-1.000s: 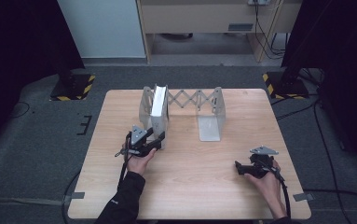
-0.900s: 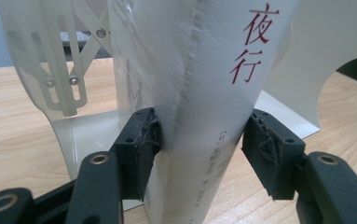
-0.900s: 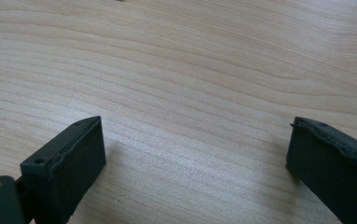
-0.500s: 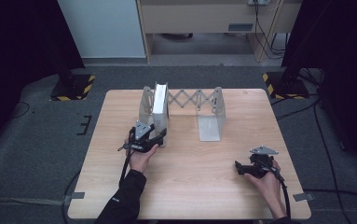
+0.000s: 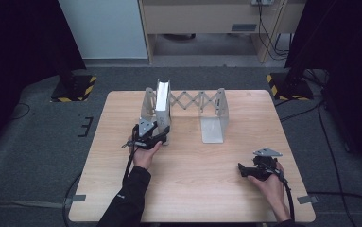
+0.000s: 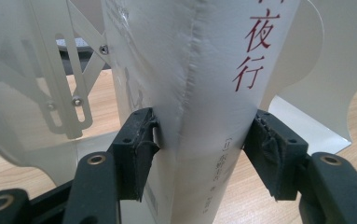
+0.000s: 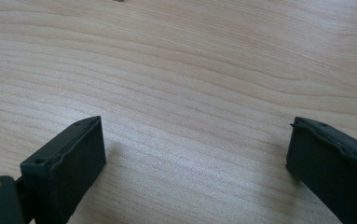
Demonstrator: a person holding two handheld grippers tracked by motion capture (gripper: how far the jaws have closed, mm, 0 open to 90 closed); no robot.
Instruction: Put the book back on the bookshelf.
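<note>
A white book (image 5: 162, 97) with red characters on its spine (image 6: 204, 70) stands upright at the left end of a pale metal expanding book rack (image 5: 200, 100). My left gripper (image 5: 162, 134) is at the book's lower spine. In the left gripper view the left gripper (image 6: 204, 140) has a black pad pressed against each side of the book, so it is shut on the book. My right gripper (image 5: 241, 170) lies low over the table's front right. Its jaws (image 7: 195, 154) stand wide open over bare wood with nothing between them.
The rack's scissor links (image 6: 73, 84) and end plate (image 5: 213, 128) stand at the back middle of the wooden table (image 5: 193, 189). Dark carpet surrounds the table, with stand bases marked in yellow and black (image 5: 72, 87) at both far corners.
My left gripper has moved forward and right, up to the book, and its jaws now hold the spine. The right gripper has stayed where it was.
</note>
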